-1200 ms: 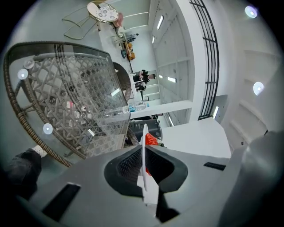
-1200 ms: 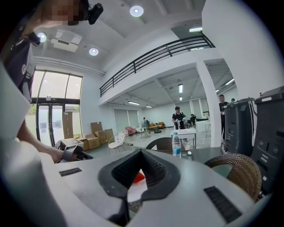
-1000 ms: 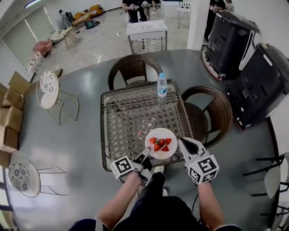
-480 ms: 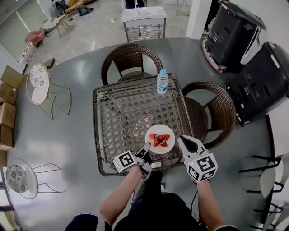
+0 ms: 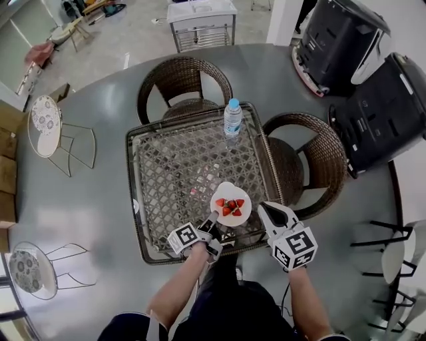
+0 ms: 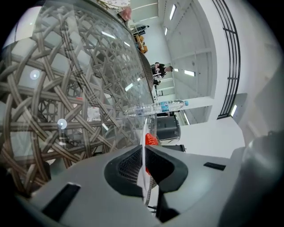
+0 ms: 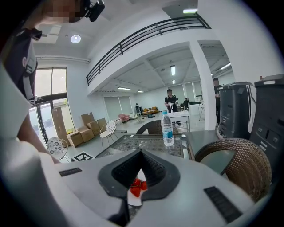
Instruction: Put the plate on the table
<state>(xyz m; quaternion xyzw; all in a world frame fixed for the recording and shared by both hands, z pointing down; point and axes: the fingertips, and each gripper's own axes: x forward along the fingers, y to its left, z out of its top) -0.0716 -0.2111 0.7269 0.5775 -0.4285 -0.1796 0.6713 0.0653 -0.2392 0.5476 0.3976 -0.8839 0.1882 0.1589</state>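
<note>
A white plate (image 5: 231, 205) with several strawberries (image 5: 230, 207) is over the near right part of the glass-topped wicker table (image 5: 173, 166). My left gripper (image 5: 213, 218) is shut on the plate's near left rim. In the left gripper view the plate (image 6: 143, 146) runs edge-on between the pads of the left gripper (image 6: 144, 159), with a strawberry (image 6: 151, 139) beyond. I cannot tell whether the plate touches the glass. My right gripper (image 5: 273, 210) is open, just right of the plate and off the table's near right corner. In the right gripper view the plate (image 7: 135, 195) shows through the gap of the right gripper (image 7: 140, 175).
A water bottle (image 5: 232, 117) stands at the table's far right edge. Wicker chairs stand behind the table (image 5: 183, 83) and to its right (image 5: 313, 160). Two black machines (image 5: 379, 113) are at the right, and a metal cart (image 5: 202, 20) is behind.
The left gripper has carried the plate a little farther in over the table from its near edge. The right gripper has stayed open beside it.
</note>
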